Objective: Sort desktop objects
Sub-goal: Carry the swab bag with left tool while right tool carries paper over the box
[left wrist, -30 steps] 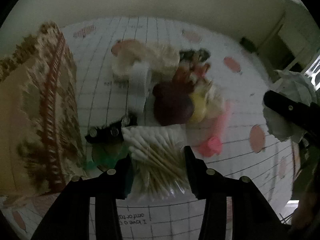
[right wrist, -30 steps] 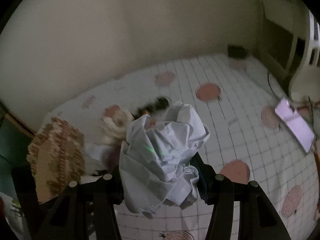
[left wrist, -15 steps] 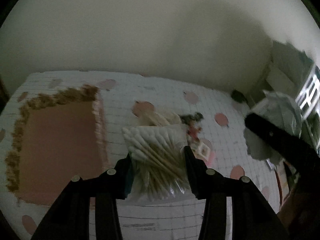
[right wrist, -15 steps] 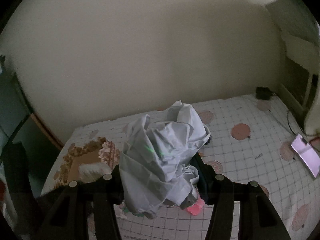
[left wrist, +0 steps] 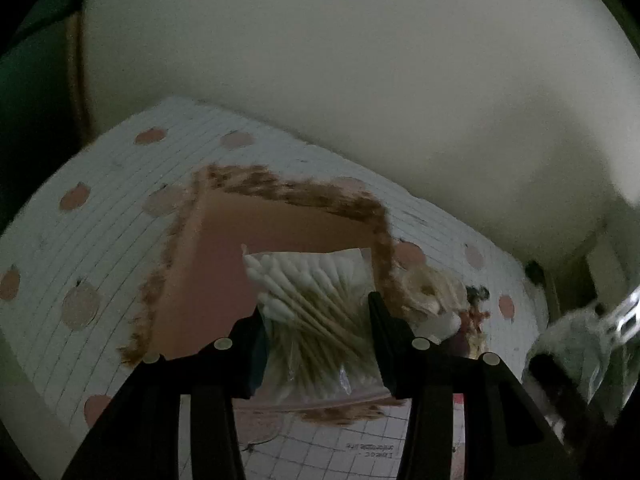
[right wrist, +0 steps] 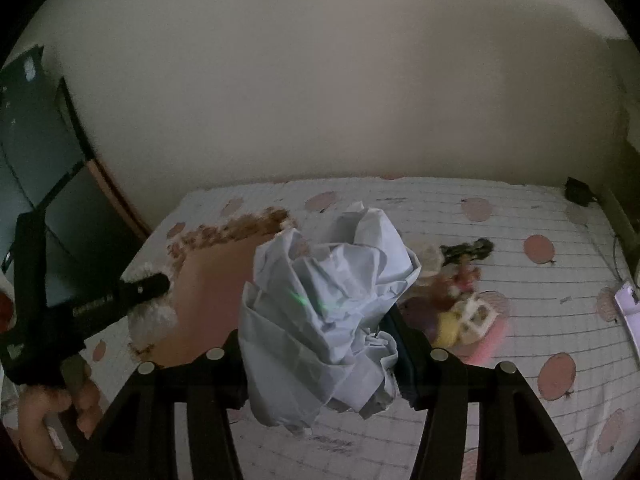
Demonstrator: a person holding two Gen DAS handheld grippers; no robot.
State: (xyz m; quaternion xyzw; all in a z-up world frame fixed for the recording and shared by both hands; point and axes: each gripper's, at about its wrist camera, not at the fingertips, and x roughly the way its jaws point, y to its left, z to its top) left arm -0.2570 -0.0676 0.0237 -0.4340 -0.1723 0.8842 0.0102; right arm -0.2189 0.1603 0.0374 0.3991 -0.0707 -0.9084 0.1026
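Note:
My left gripper [left wrist: 314, 312] is shut on a clear bag of cotton swabs [left wrist: 308, 276] and holds it in the air over the open box [left wrist: 296, 192], which has a brown patterned rim and a pink inside. My right gripper [right wrist: 316, 320] is shut on a crumpled ball of white paper [right wrist: 328, 280], lifted above the table just right of the box [right wrist: 236, 232]. In the right wrist view the left gripper [right wrist: 148, 288] shows at the left with the swab bag [right wrist: 154, 316], carried by a hand [right wrist: 44, 412]. The paper ball [left wrist: 576, 328] appears blurred at the right edge.
A pile of small items [right wrist: 460, 300], black, yellow, white and pink, lies on the gridded tablecloth [right wrist: 520, 216] right of the box. A phone [right wrist: 630, 300] lies at the right edge and a black object [right wrist: 578, 190] at the back right corner. A wall runs behind.
Both grippers rose and swung left from the pile toward the box. The swab bag came up off the table and now hangs over the box's opening. Both grips are unchanged.

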